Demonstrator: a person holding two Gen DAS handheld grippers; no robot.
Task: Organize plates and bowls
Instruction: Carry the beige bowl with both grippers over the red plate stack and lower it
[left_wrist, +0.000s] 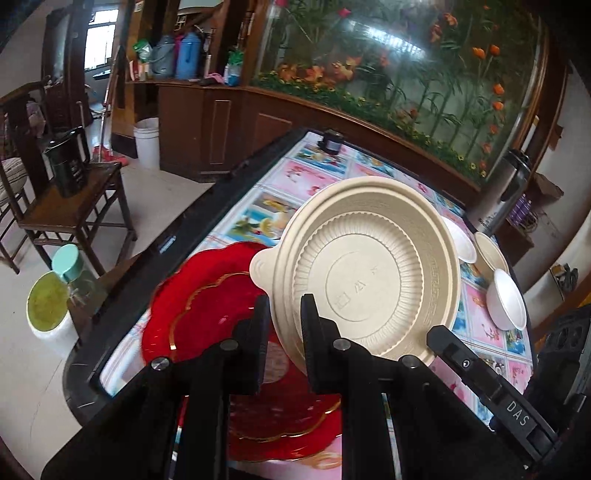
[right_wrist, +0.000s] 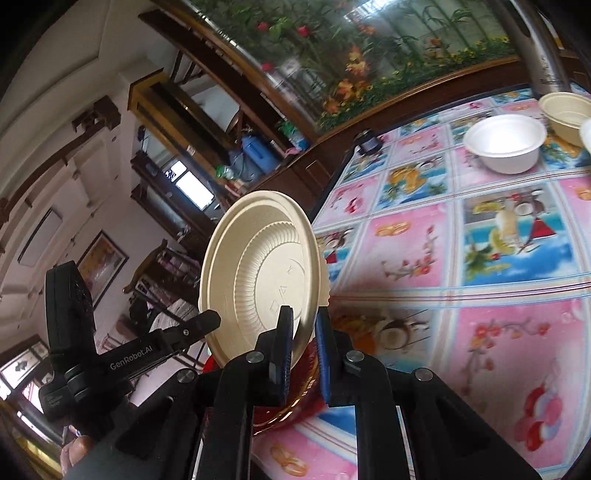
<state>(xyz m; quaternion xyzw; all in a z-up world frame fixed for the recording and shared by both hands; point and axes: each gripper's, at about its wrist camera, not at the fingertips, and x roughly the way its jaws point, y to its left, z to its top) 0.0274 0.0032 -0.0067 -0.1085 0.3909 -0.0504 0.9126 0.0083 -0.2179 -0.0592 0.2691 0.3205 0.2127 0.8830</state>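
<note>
Bowls (left_wrist: 506, 299): 2 white, 1 beige.

A table (left_wrist: 236, 206) with a bright picture cloth (right_wrist: 498, 236) stood in the room. A small dark jar (left_wrist: 331, 142) sat at its far edge. A tall shiny flask (left_wrist: 506, 192) stood on the far right. Behind the table was a big glass case full of flowers (left_wrist: 406, 74). On the left, a black jug (left_wrist: 68, 162) sat on a wooden chair (left_wrist: 74, 210). A white bucket (left_wrist: 147, 142) stood on the floor by the brown cabinet (left_wrist: 207, 125). Blue flasks (left_wrist: 188, 55) stood on top of it.
</note>
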